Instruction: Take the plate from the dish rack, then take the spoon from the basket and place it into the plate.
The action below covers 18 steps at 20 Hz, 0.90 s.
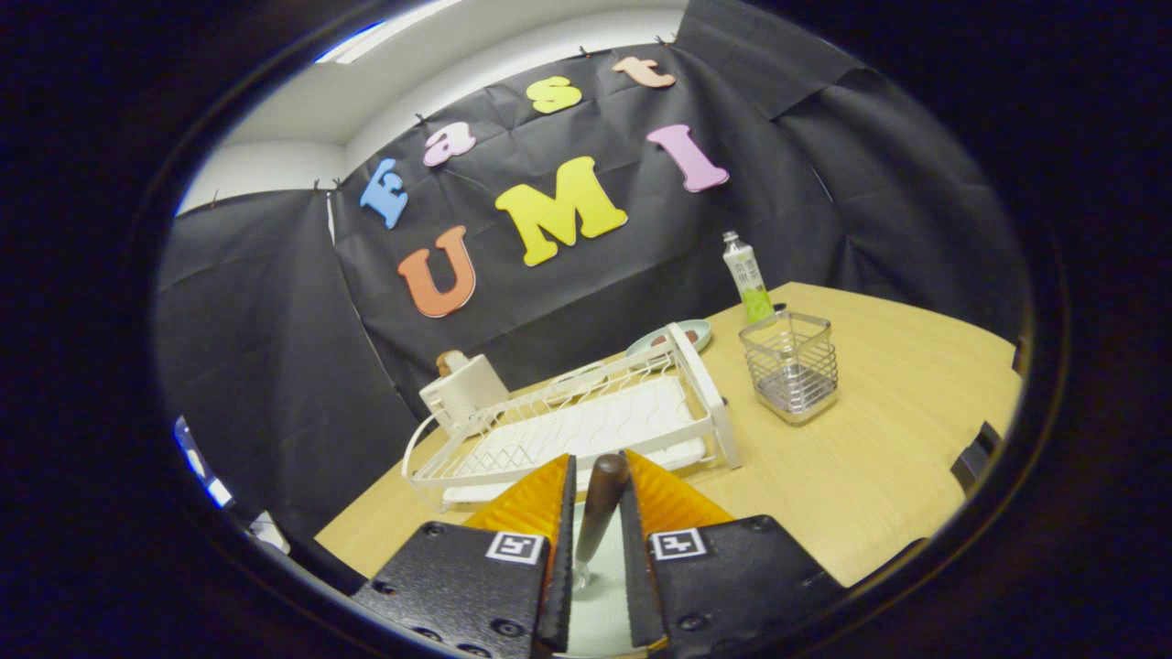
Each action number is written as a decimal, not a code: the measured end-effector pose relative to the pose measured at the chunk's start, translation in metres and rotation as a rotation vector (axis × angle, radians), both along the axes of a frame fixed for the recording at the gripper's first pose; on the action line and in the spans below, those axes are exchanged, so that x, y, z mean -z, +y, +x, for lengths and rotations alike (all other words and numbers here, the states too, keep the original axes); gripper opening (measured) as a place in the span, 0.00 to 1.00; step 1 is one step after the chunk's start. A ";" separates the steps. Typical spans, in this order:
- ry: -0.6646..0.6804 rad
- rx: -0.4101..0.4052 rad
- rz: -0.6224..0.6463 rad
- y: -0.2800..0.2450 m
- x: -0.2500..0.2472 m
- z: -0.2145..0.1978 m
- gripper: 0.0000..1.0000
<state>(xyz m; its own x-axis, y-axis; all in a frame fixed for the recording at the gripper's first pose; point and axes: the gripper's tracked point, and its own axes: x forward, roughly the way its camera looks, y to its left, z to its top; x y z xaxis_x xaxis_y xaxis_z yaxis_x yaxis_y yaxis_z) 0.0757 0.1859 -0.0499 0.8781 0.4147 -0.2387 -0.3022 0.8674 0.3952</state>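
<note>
The light wooden table carries everything, its far edge running along the black cloth wall. On its far left part sits the white wire dish rack with a white drip tray under it, its long side stretching from the table's left edge toward the middle. A white box-shaped container stands at the rack's far left corner. Behind the rack's right end lies a pale green round dish, mostly hidden by the rack frame. To the right of the rack stands the square silver wire basket, upright, and behind it, near the table's far edge, a clear bottle with a green label.

The gripper hovers over the near edge, its fingers drawn close and pinching the spoon's dark brown rounded handle from both sides. The spoon's long axis runs along the fingers, handle end pointing forward toward the rack, metal neck dropping down between the fingers. The bowl is cut off and hard to make out. Beneath it shows a pale plate, only a strip visible between the fingers.
</note>
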 end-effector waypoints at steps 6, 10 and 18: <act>-0.144 0.080 -0.127 -0.019 -0.035 0.009 1.00; -0.213 0.112 -0.181 -0.026 -0.056 0.001 1.00; -0.351 0.185 -0.313 -0.036 -0.103 -0.038 1.00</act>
